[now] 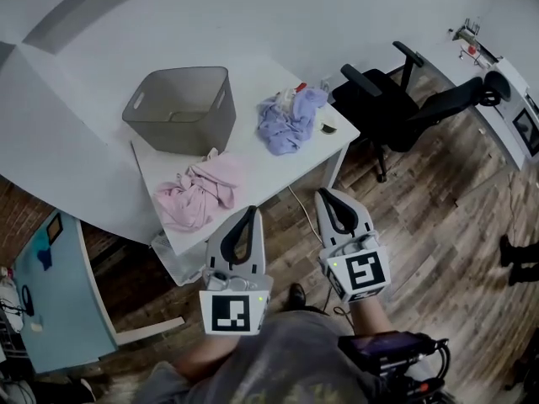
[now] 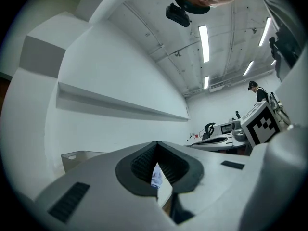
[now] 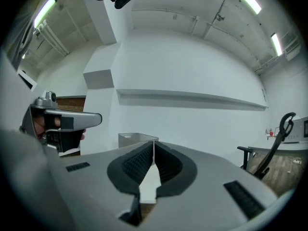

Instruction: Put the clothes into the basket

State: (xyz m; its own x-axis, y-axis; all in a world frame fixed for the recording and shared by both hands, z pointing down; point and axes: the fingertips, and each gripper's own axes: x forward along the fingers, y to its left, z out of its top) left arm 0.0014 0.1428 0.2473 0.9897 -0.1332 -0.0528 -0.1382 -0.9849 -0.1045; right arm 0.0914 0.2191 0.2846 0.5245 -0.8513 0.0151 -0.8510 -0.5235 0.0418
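A grey plastic basket (image 1: 183,108) stands at the far left of a small white table (image 1: 316,146). A crumpled pink garment (image 1: 200,191) lies near the table's front left edge. A lilac garment (image 1: 289,119) is bunched to the right of the basket. My left gripper (image 1: 251,211) and right gripper (image 1: 323,194) hover side by side in front of the table, both shut with nothing held. In the left gripper view the jaws meet at the tips (image 2: 157,143); the basket (image 2: 79,155) shows at the left. The right gripper's tips (image 3: 153,142) also touch, with the basket (image 3: 136,137) behind them.
A black office chair (image 1: 404,99) stands to the right of the table on the wooden floor. A white wall runs behind the table. A light blue panel (image 1: 46,284) lies at the lower left. A desk with equipment (image 1: 505,99) stands at the far right.
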